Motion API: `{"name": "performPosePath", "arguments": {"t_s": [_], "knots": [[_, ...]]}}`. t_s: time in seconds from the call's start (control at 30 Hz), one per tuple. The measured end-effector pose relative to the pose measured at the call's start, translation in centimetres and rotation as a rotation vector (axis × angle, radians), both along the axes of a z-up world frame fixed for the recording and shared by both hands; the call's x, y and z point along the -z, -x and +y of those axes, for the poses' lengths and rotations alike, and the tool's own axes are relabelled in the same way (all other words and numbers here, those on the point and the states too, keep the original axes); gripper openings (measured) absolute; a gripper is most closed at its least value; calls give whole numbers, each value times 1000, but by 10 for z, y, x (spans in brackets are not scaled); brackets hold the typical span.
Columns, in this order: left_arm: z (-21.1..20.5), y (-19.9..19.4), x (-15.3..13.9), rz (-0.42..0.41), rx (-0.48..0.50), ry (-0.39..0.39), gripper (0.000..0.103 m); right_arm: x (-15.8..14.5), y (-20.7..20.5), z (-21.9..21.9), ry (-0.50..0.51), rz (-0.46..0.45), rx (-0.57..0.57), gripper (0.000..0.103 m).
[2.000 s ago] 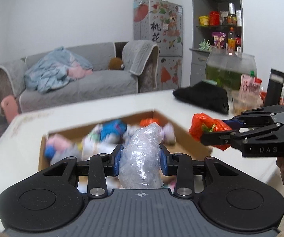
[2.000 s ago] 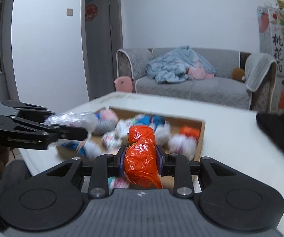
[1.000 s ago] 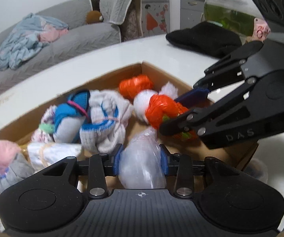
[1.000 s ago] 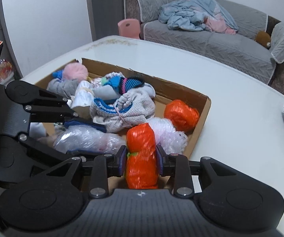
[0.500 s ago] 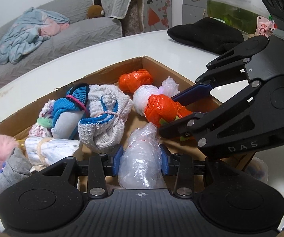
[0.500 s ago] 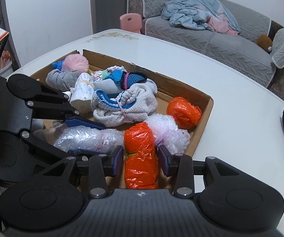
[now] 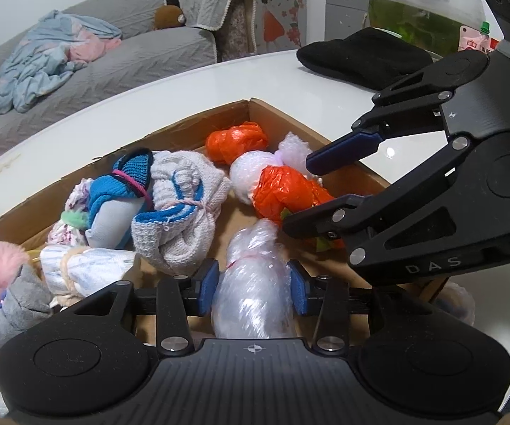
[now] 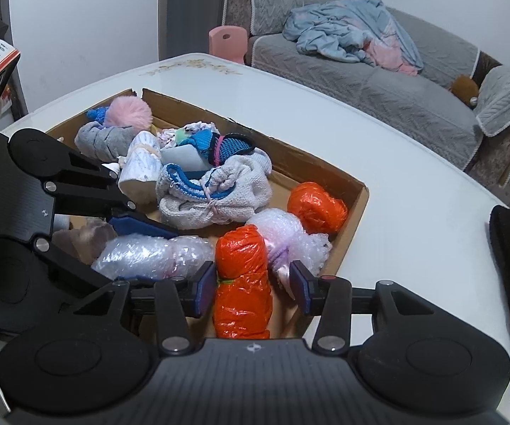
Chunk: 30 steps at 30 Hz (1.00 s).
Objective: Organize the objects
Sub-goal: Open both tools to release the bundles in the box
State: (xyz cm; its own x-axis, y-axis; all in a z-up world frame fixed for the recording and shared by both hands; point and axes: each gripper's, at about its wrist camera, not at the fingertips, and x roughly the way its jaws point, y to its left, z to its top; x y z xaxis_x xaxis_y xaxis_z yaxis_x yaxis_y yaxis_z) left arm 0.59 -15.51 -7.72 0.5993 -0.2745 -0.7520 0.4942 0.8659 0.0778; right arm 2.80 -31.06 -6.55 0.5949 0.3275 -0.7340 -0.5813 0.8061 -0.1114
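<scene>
Box (image 8: 357,196) seen at frame centre on white worktop (image 8: 414,191), filled with bundles. Clear bundle (image 7: 251,283) lain between left gripper (image 7: 254,285) jaws, which are opening; pads barely parted from wrap. Orange bundle (image 8: 242,283) lain between right gripper (image 8: 253,285) jaws, opening too; gap seen at right pad. Both bundles lowered inside box, lower centre.
</scene>
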Motion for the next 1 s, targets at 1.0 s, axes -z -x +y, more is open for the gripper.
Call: {"name": "performPosePath", "arguments": {"t_s": [1.0], "knots": [[33,51,-40,-16,-114,-26,88,-24,43,-2,-68,-23,-9,66]]}}
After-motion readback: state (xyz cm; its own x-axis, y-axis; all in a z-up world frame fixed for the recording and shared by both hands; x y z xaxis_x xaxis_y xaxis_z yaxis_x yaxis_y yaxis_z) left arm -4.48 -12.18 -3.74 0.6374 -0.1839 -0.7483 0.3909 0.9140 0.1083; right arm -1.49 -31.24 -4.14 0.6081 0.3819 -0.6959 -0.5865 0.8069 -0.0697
